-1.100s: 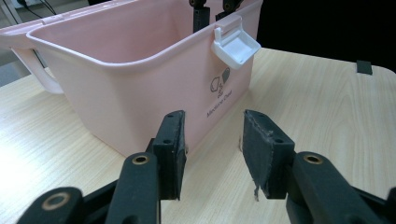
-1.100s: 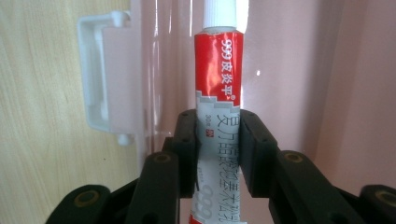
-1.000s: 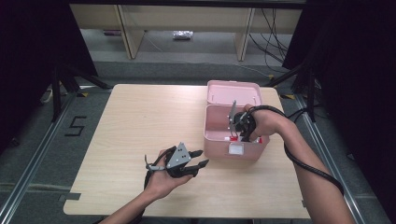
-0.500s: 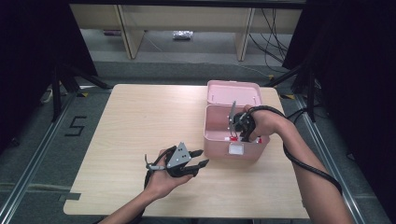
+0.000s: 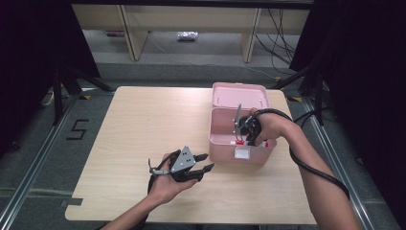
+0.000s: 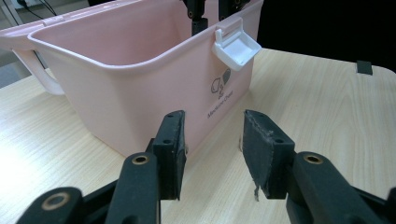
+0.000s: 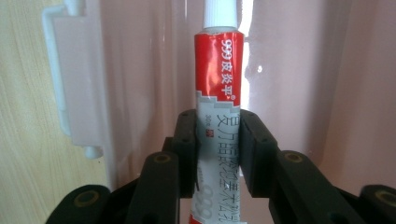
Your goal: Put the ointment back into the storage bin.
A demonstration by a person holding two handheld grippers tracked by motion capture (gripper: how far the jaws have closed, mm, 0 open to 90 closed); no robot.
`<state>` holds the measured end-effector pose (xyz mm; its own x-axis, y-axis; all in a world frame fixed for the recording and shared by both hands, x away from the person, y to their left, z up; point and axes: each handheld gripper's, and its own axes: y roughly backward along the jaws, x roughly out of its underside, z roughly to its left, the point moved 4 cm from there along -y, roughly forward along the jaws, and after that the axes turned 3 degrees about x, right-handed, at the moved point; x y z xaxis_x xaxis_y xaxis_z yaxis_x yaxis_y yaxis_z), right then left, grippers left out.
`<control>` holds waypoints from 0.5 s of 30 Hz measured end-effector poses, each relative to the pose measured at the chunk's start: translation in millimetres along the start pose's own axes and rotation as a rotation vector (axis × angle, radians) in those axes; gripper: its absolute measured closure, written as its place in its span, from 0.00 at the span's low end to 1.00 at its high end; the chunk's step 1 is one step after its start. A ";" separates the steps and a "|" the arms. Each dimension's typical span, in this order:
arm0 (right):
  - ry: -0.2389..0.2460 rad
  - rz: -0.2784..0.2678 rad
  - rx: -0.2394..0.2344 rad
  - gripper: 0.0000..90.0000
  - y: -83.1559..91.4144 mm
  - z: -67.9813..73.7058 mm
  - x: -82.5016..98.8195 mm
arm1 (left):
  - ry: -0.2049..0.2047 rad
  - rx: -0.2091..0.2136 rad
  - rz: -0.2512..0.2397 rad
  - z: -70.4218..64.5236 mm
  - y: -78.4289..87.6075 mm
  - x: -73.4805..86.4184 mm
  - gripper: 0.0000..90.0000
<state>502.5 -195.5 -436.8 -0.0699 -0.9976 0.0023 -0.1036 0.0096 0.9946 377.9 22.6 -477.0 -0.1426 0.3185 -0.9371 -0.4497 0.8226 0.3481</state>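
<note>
Your right gripper (image 7: 217,154) is clamped on the tube (image 7: 218,88) and holds it inside the pink box (image 5: 225,148) near its front wall. Releasing it there seems all that's left. Your left gripper (image 6: 212,154) rests open, empty, just left of the box.

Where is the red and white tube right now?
The tube is pinched in the right gripper, hanging inside the open pink box on the table's right side, cap pointing toward the bottom.
</note>
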 end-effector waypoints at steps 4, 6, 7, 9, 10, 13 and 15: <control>-0.020 0.006 -0.008 0.79 -0.7 0.3 0.4 | -0.003 0.002 0.003 0.0 0.0 0.4 0.65; -0.052 0.025 -0.010 0.79 -0.4 1.8 1.2 | -0.002 0.001 0.004 0.1 -0.1 0.7 0.65; -0.065 0.016 -0.017 0.79 -0.6 3.0 0.6 | -0.003 0.001 0.005 0.2 0.0 0.8 0.65; -0.031 0.008 -0.020 0.79 -1.6 -1.1 0.4 | -0.002 0.001 0.004 0.1 -0.1 0.8 0.65; -0.060 0.003 -0.027 0.79 -1.7 0.7 0.8 | -0.001 0.001 0.003 0.0 -0.1 0.8 0.65; -0.044 -0.010 -0.028 0.79 -3.0 -2.5 0.9 | -0.002 0.000 0.005 0.1 0.1 1.1 0.65; -0.030 -0.014 -0.018 0.79 -3.0 -4.8 1.1 | 0.002 0.000 0.005 0.1 0.2 1.3 0.65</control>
<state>507.5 -196.9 -439.3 -0.0987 -0.9950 -0.0142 -0.0867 -0.0056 0.9962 377.7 23.3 -478.2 -0.1465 0.3214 -0.9355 -0.4493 0.8209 0.3524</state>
